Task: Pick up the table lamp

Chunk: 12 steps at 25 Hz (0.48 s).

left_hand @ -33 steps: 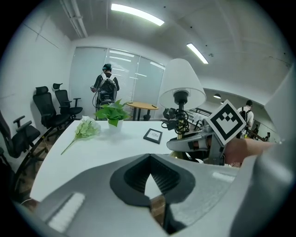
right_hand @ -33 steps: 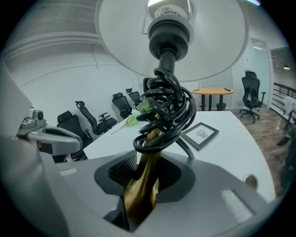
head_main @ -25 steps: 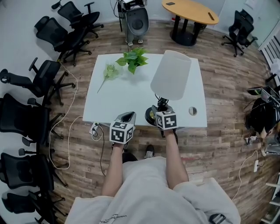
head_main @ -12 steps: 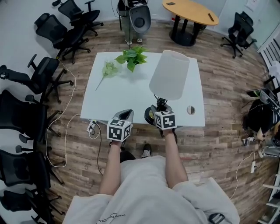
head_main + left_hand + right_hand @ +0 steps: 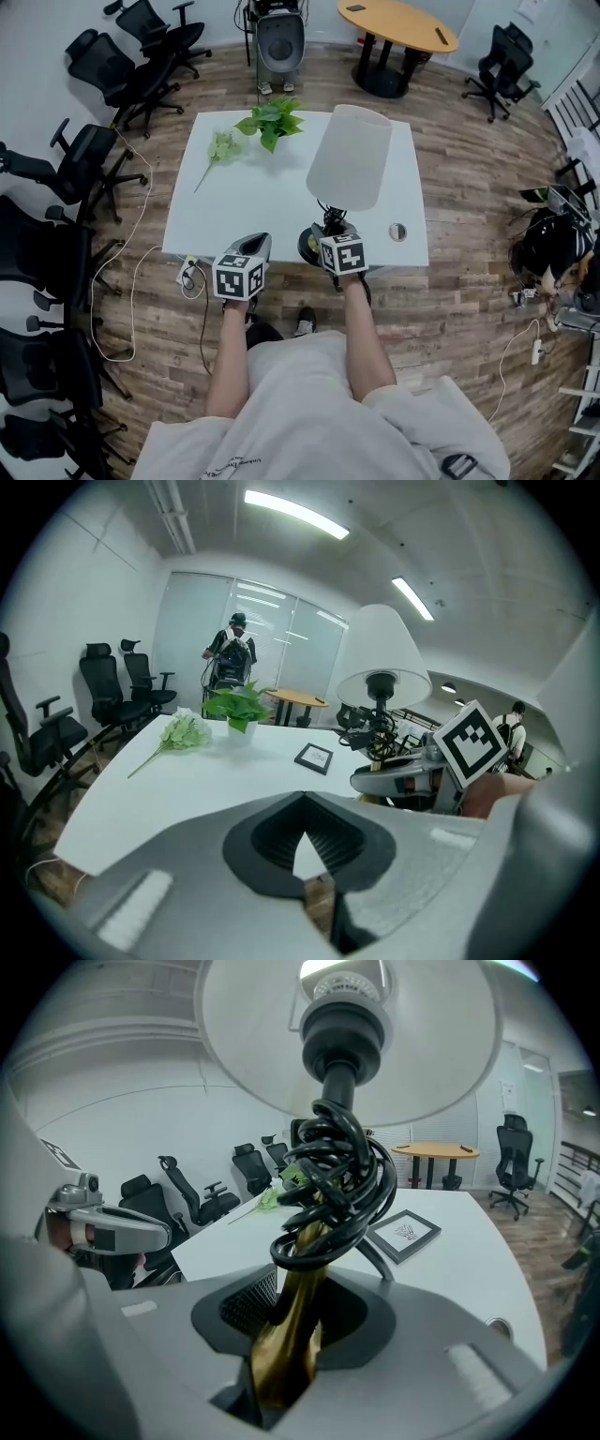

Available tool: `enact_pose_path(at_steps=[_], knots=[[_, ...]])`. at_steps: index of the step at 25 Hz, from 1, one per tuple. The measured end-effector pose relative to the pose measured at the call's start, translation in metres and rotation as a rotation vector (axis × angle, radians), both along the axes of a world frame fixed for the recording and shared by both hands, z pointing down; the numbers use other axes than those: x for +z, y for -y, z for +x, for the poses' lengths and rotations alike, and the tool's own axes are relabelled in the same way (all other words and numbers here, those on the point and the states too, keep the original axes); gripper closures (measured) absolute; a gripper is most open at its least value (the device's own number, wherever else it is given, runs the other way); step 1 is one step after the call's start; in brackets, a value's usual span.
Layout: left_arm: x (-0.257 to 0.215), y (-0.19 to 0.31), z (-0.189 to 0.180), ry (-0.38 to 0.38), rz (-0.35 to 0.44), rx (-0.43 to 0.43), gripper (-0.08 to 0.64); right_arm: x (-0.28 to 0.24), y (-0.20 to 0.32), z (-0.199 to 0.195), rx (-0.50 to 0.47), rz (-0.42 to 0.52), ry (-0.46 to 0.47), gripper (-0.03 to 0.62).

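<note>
The right gripper has its fingers pinched on the brass stem of the table lamp. The lamp stands at the near edge of the white table, right of centre. The left gripper hangs at the same edge, just left of the lamp, fingers pressed together and empty. A potted plant sits at the far edge.

Legible text in the scene: we find none.
We note only black square markers on two white cubes, a faint emblem in a black-framed picture, and illegible print on a pale shirt.
</note>
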<state>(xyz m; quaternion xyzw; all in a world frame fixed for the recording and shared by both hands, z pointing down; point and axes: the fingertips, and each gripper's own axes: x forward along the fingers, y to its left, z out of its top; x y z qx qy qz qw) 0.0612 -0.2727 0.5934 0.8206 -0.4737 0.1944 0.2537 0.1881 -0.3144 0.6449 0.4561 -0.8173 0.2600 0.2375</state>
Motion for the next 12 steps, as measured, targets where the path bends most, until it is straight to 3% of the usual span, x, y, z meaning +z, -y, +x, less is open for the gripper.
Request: enact_pose_path(at_steps=[12], knots=[[-0.003,-0.006,0.009,-0.021,0.001,0.007,0.558,-0.008,-0.001,0.012,0.024,0.013,0.004,0.448]])
